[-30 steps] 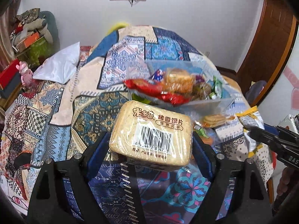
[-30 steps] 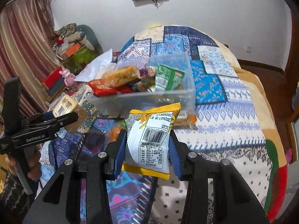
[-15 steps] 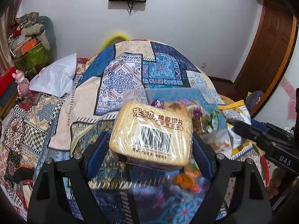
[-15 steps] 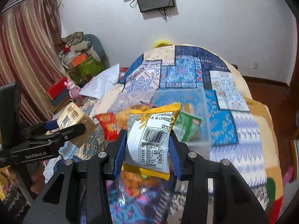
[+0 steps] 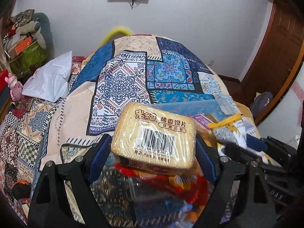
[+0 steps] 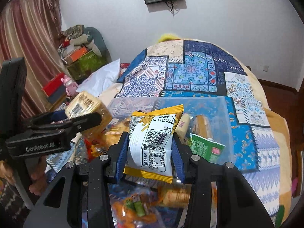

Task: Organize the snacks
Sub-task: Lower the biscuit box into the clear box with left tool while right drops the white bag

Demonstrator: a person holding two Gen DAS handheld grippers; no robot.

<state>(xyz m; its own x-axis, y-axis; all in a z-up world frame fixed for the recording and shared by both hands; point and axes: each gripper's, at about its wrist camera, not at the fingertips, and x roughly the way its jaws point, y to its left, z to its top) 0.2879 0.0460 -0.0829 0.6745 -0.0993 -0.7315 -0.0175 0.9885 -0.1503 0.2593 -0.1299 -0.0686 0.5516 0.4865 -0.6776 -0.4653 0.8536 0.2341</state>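
Note:
My left gripper (image 5: 153, 150) is shut on a tan pack of baked bun slices (image 5: 153, 134) with a barcode, held above the clear plastic bin (image 5: 226, 104). The same pack shows in the right wrist view (image 6: 85, 108). My right gripper (image 6: 150, 152) is shut on a yellow and white snack bag (image 6: 153, 136), also over the clear bin (image 6: 224, 102). The bin holds several snacks, among them a green packet (image 6: 206, 149) and a red packet (image 5: 176, 182). The yellow bag also shows in the left wrist view (image 5: 228, 131).
The bin sits on a bed with a patchwork quilt (image 5: 121, 79). A white pillow (image 5: 49, 79) lies at the left. Boxes and soft toys (image 6: 79, 53) are stacked by the curtain. A wooden door (image 5: 275, 47) stands at the right.
Both grippers have moved forward and up with their packs, from in front of the bin to above it. The bin now lies beneath the fingers.

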